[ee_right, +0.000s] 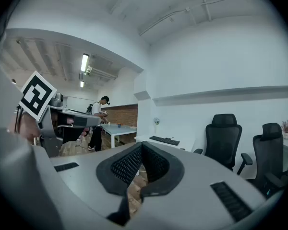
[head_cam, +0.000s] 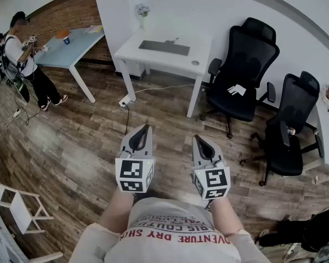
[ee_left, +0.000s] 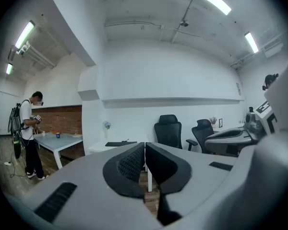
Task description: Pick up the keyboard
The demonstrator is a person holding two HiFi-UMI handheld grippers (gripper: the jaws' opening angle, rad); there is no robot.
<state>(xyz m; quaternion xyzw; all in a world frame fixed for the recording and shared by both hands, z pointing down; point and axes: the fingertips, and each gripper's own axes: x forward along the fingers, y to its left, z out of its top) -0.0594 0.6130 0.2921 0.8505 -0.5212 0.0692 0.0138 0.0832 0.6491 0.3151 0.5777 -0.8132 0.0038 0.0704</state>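
Observation:
A dark keyboard [head_cam: 164, 47] lies flat on a white desk [head_cam: 204, 47] against the far wall. It shows small and distant as the keyboard [ee_left: 121, 143] in the left gripper view and the keyboard [ee_right: 164, 140] in the right gripper view. My left gripper [head_cam: 147, 127] and right gripper [head_cam: 196, 138] hang side by side over the wooden floor, well short of the desk. Both point roughly level toward it. The left gripper [ee_left: 144, 144] and right gripper [ee_right: 141, 144] are shut with nothing between the jaws.
Two black office chairs [head_cam: 245, 75] [head_cam: 292, 127] stand right of the desk. A pale blue table [head_cam: 71, 47] is at the back left, with a person [head_cam: 24, 59] beside it. A power strip and cable [head_cam: 124, 101] lie on the floor before the desk. A white rack [head_cam: 13, 207] is near left.

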